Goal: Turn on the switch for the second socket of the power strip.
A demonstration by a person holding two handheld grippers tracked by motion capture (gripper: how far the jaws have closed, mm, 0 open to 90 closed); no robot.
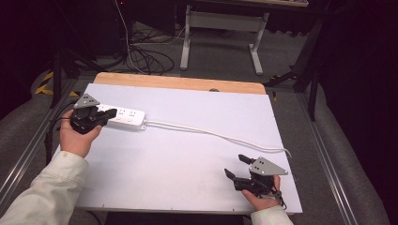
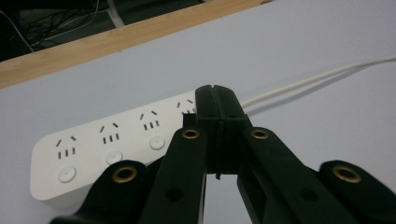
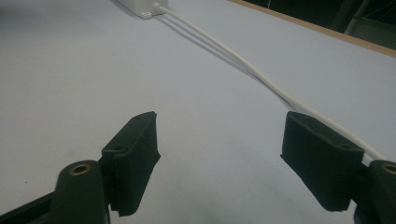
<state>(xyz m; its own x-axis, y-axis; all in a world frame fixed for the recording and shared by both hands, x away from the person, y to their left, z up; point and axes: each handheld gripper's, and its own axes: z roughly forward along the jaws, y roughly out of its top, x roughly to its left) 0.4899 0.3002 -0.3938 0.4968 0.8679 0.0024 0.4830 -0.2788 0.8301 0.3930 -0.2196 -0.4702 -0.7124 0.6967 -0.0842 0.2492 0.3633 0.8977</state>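
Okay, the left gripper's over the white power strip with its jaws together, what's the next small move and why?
Probably lower the shut left gripper onto a round button of the white plastic power strip: its closed tips hover just above the strip's top, holding nothing. The open right gripper rests apart, near the white cable.

power strip: white, dark socket slots, white round buttons
cable: white
worktop: pale grey, light wood far edge
fingers: black
sleeve: cream
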